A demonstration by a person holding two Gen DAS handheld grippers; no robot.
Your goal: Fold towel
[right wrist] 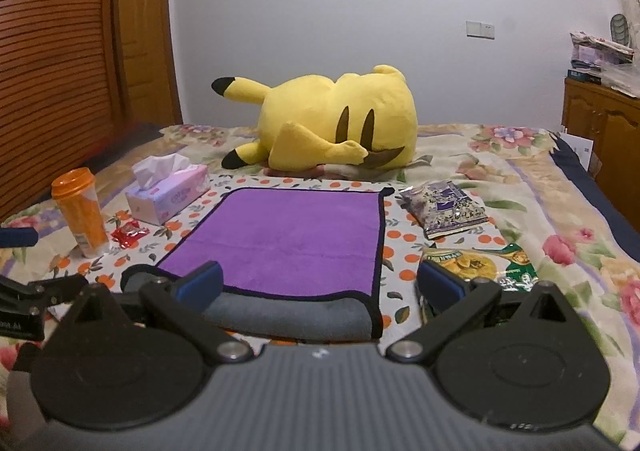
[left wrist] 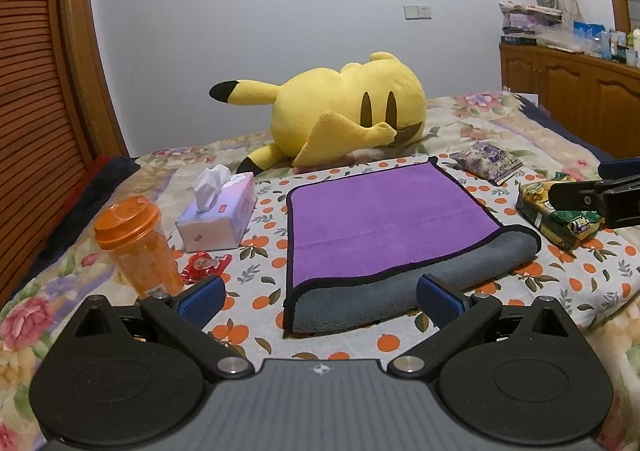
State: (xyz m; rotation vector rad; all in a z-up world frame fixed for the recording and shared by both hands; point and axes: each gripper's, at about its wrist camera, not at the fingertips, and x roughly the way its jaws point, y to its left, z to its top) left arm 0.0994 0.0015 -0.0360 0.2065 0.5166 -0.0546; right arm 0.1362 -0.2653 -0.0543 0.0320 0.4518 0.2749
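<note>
A purple towel [left wrist: 376,223] with black trim lies on an orange-print cloth [left wrist: 256,303] on the bed, folded over so its grey underside [left wrist: 360,299] shows as a band along the near edge. In the right wrist view the towel [right wrist: 288,239] sits centre with the grey band [right wrist: 288,315] nearest. My left gripper [left wrist: 320,301] is open and empty, just short of the towel's near left corner. My right gripper [right wrist: 320,283] is open and empty, at the near right part of the towel. The right gripper shows at the right edge of the left wrist view [left wrist: 600,199].
A yellow plush toy [left wrist: 344,111] lies behind the towel. Left of it stand a tissue box [left wrist: 220,211], an orange bottle [left wrist: 136,247] and a red wrapper [left wrist: 204,265]. Right of it lie a purple snack bag [right wrist: 444,207] and a green snack bag [right wrist: 484,263]. A wooden cabinet [left wrist: 572,91] stands at right.
</note>
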